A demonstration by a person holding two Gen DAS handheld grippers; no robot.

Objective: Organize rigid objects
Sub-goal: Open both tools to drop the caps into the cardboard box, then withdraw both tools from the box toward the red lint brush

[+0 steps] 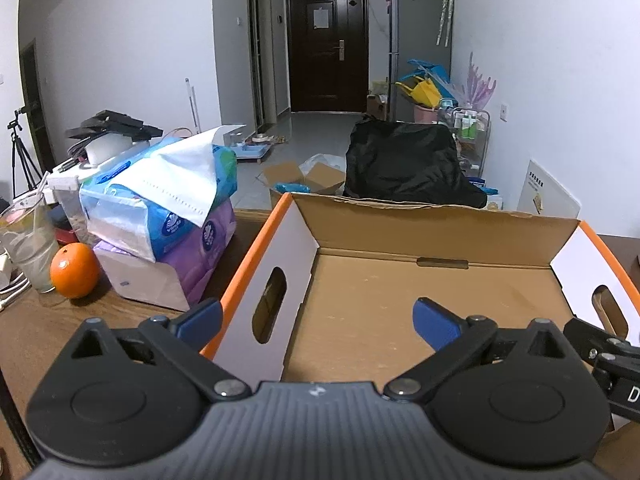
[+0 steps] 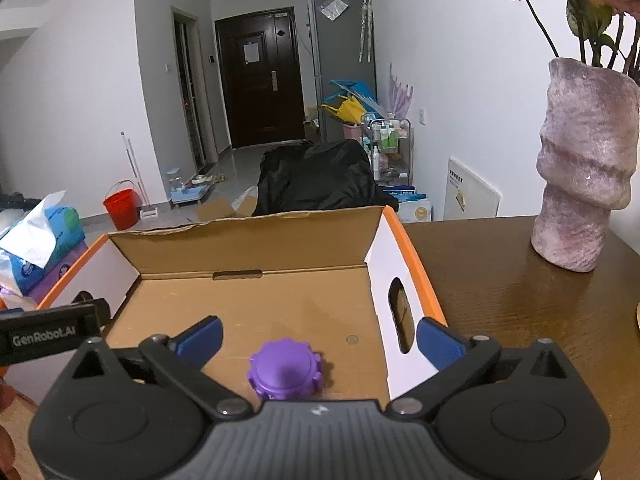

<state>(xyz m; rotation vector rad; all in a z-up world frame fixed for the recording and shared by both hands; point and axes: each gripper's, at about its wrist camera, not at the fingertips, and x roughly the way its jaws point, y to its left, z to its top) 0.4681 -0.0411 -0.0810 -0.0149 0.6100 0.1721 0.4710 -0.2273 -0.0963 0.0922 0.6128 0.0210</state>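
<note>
An open cardboard box (image 1: 440,240) with orange edges and white side walls stands on the brown table; it also shows in the right wrist view (image 2: 256,240). A purple ridged cap-like object (image 2: 285,370) lies on the box floor near its front. My right gripper (image 2: 318,340) is open above the box, with the purple object below and between its blue fingers, not touching them. My left gripper (image 1: 318,318) is open and empty over the box's left wall. The purple object is hidden in the left wrist view.
An orange (image 1: 75,270), a glass (image 1: 30,252) and stacked tissue packs (image 1: 160,220) sit left of the box. A tall mauve vase (image 2: 580,168) with flowers stands right of it on the table (image 2: 520,300). A black-covered chair (image 1: 404,164) stands behind the box.
</note>
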